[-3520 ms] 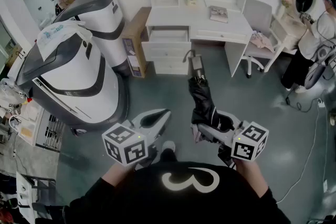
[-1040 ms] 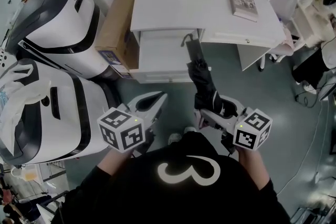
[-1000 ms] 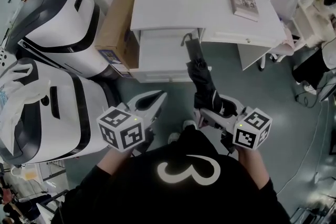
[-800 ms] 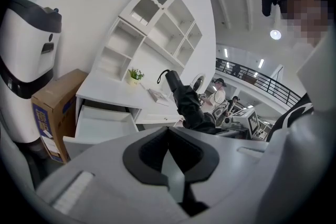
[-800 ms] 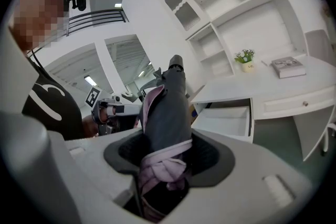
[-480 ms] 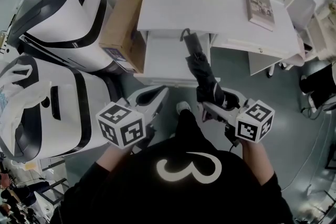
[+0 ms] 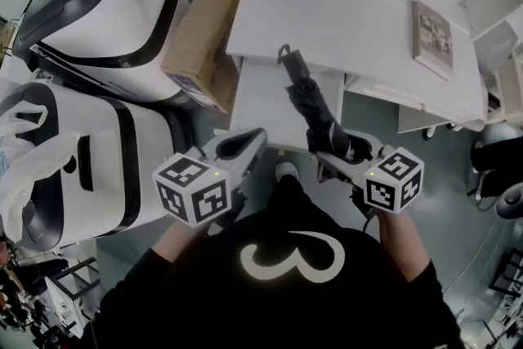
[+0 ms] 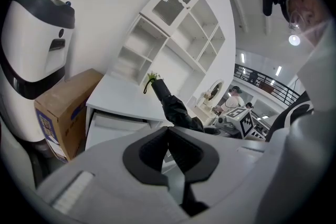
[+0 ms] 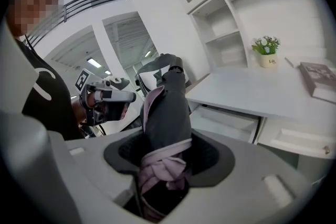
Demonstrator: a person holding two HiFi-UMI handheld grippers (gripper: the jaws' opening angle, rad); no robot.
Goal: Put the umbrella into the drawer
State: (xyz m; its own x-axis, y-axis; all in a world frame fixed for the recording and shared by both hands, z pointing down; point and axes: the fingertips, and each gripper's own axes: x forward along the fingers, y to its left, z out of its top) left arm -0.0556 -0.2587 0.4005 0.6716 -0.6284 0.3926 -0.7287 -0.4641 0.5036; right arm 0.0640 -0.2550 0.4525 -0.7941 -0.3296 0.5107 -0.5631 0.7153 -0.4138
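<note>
1. The right gripper (image 7: 337, 155) is clamped on the folded black umbrella (image 7: 304, 98), whose handle end points forward over the open drawer (image 7: 260, 106) of the white table (image 7: 327, 20).
2. The left gripper (image 7: 243, 147) has its jaws together with nothing between them, near the drawer's front.

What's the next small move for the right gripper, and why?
Probably ease the right gripper forward and down, tipping the umbrella flatter toward the open drawer. Its jaws are clamped on the folded umbrella. In the head view the umbrella's far end lies over the drawer, but it angles upward and none of it is inside yet.
</note>
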